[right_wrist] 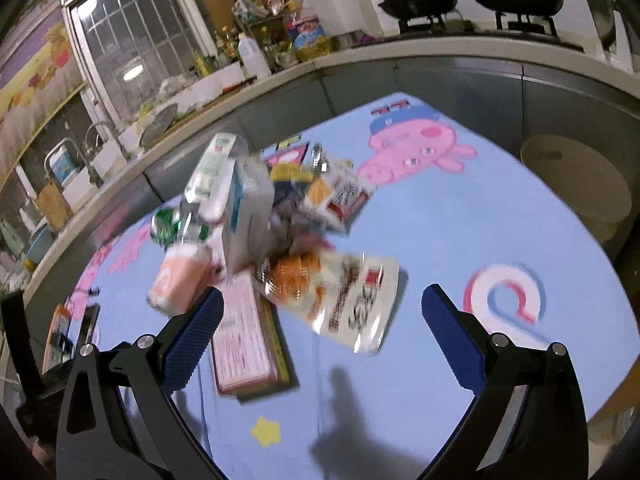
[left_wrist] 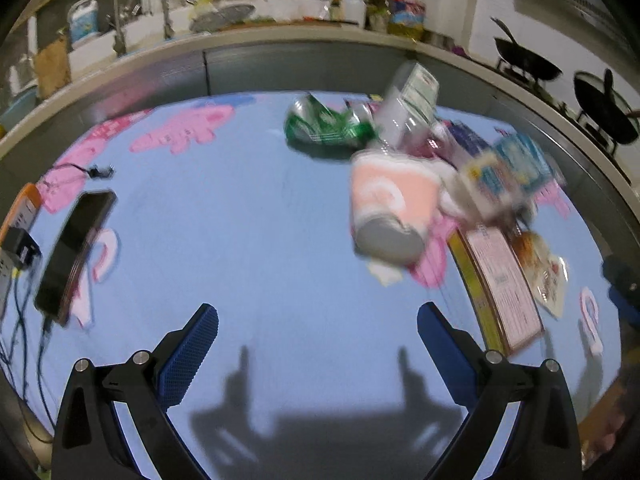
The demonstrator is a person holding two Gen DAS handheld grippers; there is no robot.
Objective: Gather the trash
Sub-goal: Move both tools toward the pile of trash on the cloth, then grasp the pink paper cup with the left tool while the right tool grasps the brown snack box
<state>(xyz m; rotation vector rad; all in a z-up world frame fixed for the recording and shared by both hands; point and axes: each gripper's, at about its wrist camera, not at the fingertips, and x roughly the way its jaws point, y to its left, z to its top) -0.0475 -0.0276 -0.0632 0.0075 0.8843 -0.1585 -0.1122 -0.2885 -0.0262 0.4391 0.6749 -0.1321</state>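
A heap of trash lies on a blue cartoon tablecloth (left_wrist: 248, 216). In the left wrist view it sits to the upper right: a pink paper cup (left_wrist: 390, 204) on its side, a crushed green can (left_wrist: 324, 124), a clear plastic bottle (left_wrist: 408, 104), a flat pink box (left_wrist: 502, 284) and a snack wrapper (left_wrist: 548, 276). My left gripper (left_wrist: 318, 320) is open and empty, short of the cup. In the right wrist view the pink cup (right_wrist: 178, 280), the pink box (right_wrist: 242, 332), a white carton (right_wrist: 248, 216) and the orange-printed wrapper (right_wrist: 344, 292) lie ahead. My right gripper (right_wrist: 322, 308) is open, with the wrapper between its fingers' line.
A black phone (left_wrist: 74, 252) with cables and an orange device (left_wrist: 20, 216) lie at the table's left edge. A kitchen counter (left_wrist: 280, 36) with sink, bottles and woks runs behind. A round wooden stool (right_wrist: 576, 184) stands to the right of the table.
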